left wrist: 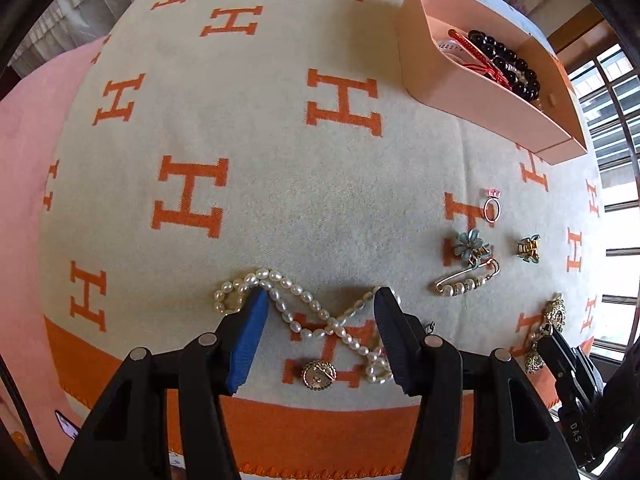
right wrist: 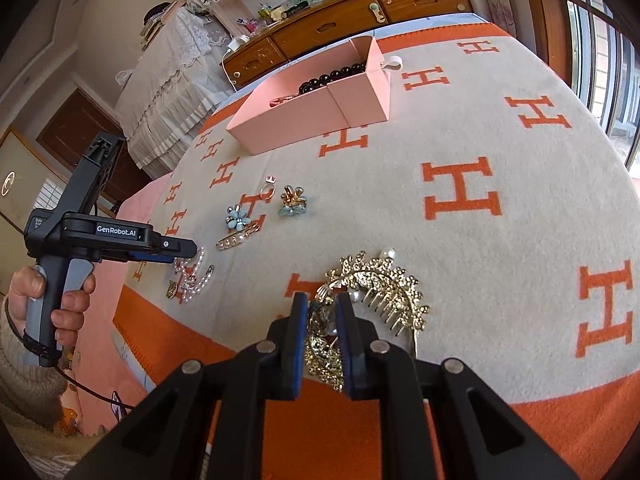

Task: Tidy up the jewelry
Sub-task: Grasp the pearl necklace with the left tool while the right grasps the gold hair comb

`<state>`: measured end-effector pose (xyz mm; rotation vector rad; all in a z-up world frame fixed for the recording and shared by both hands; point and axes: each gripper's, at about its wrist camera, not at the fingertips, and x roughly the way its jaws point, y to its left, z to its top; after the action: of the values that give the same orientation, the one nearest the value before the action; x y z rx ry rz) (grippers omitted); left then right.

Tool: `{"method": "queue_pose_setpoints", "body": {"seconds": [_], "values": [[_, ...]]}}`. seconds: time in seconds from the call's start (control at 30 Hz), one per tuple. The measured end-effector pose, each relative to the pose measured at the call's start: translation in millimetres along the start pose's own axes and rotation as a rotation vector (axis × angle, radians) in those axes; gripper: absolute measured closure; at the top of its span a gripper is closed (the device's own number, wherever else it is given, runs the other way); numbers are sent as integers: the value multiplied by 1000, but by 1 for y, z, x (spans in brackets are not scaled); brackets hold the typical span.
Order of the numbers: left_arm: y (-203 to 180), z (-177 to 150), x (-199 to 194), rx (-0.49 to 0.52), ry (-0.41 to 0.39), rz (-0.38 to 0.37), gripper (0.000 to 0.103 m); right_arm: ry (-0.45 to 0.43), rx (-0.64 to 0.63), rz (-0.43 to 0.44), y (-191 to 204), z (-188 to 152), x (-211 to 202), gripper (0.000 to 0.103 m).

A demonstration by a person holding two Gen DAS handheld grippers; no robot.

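Note:
A pearl necklace (left wrist: 320, 318) lies looped on the blanket, with a round gold pendant (left wrist: 319, 375). My left gripper (left wrist: 322, 298) is open just above it, fingers astride the loops. In the right wrist view the left gripper (right wrist: 188, 250) hovers over the pearls (right wrist: 194, 276). My right gripper (right wrist: 323, 306) is shut on a gold hair comb (right wrist: 376, 284) at its near end; the comb rests on the blanket. A pink box (left wrist: 480, 92) holds a black bead bracelet (left wrist: 504, 60) and red cord; it also shows in the right wrist view (right wrist: 304, 116).
Loose on the blanket: a pink-stone ring (left wrist: 492, 206), a blue flower brooch (left wrist: 470, 246), a gold clip (left wrist: 528, 249), a pearl safety pin (left wrist: 466, 280). The H-patterned blanket (right wrist: 480, 152) covers the bed. A wooden dresser (right wrist: 340, 20) stands behind.

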<state>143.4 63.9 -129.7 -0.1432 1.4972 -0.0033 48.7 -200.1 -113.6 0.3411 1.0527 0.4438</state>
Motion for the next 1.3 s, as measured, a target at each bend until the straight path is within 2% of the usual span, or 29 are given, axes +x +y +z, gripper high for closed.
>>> {"method": "queue_pose_setpoints", "body": {"seconds": [0.03,0.1,0.13,0.17,0.27,0.37,0.53,0.7,0.97,1.03,1.2,1.3], "values": [[-3,1,0,0,-9,1,55,-1,3,8,-1,0,0,89],[-7,3,-2,3,-16,-38,74,-3,7,20,-4,-1,-1,89],[-10,3,-2,5,-9,-74,93,-4,7,23,-5,-1,-2,89],[-12,4,-4,13,-2,-83,96,-6,7,26,-6,-2,-2,89],[-29,-2,-6,76,-37,-30,98,-9,9,25,-9,-2,-4,89],[-37,-7,-7,89,-48,-31,99,-10,15,33,-13,-2,-5,89],[-36,-10,-19,68,-68,-92,101,-7,9,31,-10,0,-3,89],[-36,-16,-48,85,-136,-138,101,-18,-9,19,-4,3,-6,94],[-12,-17,-97,109,-246,-213,101,-8,-37,-2,6,2,-12,94],[-9,-22,-104,121,-268,-238,101,-2,-50,-24,8,0,-13,92],[-8,-31,-105,124,-281,-295,101,8,-87,-126,15,-3,-9,79],[-6,-38,-107,134,-293,-318,101,28,-98,-162,22,-2,-3,75]]}}
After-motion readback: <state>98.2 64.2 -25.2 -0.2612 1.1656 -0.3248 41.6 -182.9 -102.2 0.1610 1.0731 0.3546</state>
